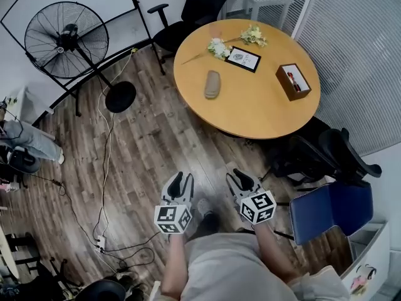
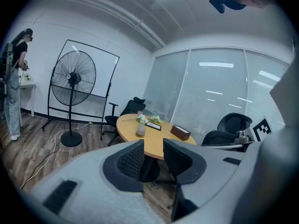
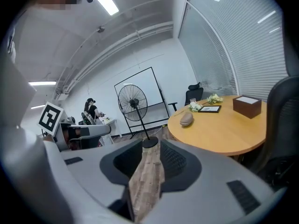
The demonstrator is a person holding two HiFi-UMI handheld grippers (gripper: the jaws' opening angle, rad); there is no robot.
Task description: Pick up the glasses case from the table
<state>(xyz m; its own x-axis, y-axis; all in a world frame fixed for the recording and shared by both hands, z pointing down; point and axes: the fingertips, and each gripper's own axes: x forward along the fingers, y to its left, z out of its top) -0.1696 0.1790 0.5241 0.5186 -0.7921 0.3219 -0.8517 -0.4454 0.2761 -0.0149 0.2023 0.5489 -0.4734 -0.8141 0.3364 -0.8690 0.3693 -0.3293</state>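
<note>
Left hand-held gripper (image 1: 182, 182): its two jaws are apart. Nothing is between them. It points toward the bench.
Right hand-held gripper (image 1: 241, 179): its two jaws are apart too. Only the wood floor (image 1: 150, 149) shows in the gap.
Where they are: side by side, close in front of the person's body, over the floor. Both are well apart from the bench.
Marker cubes: each hand-held gripper has a cube with black and white squares on it.
Glasses case (image 1: 212, 84): a grey-brown oval case. It lies flat on the bench, on the side nearer the fan. Nothing touches it.
Bench (image 1: 250, 108): round, with a yellow-brown wood top.
Flowers (image 1: 219, 47): small white bunches at the far edge of the bench, near the glasses case.
Picture frame (image 1: 243, 59): black, lying flat just beside the flowers.
Brown box (image 1: 292, 81): near the right edge of the bench, well apart from the glasses case.
Fan (image 1: 66, 39): big and black, on a stand on the floor, left of the bench.
Chairs: a black chair (image 1: 188, 11) stands behind the bench and a blue chair (image 1: 330, 209) stands on the right.
</note>
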